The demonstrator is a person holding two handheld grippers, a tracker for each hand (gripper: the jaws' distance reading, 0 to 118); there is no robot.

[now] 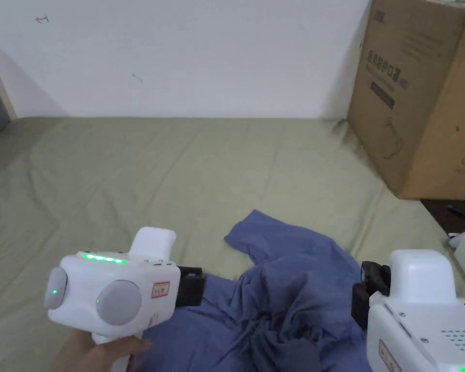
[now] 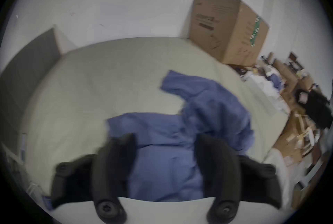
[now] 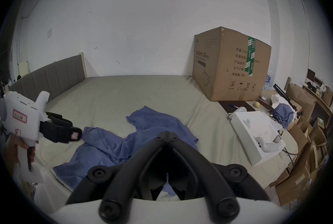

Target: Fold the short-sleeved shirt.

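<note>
The left gripper [image 2: 164, 139] has its two black jaws spread wide apart, hovering over the near edge of a blue short-sleeved shirt [image 2: 182, 130] with cloth showing between them but neither jaw visibly pressing it; motion blur keeps contact uncertain. In the head view the person's left hand [image 1: 98, 351] grips its white handle from below at about 7 o'clock, the jaws pointing toward 3 o'clock at the shirt's left edge. The right gripper [image 3: 166, 133] has its jaws pressed together at the tips, nothing pinched between them, held above the shirt; in the head view its white body sits at 4 o'clock. The shirt lies crumpled and unfolded on a pale green bedsheet [image 1: 178, 169], one sleeve reaching toward 12 o'clock. A large cardboard box [image 1: 420, 97] stands on the bed at 2 o'clock, against the white wall [image 1: 202, 48]
</note>
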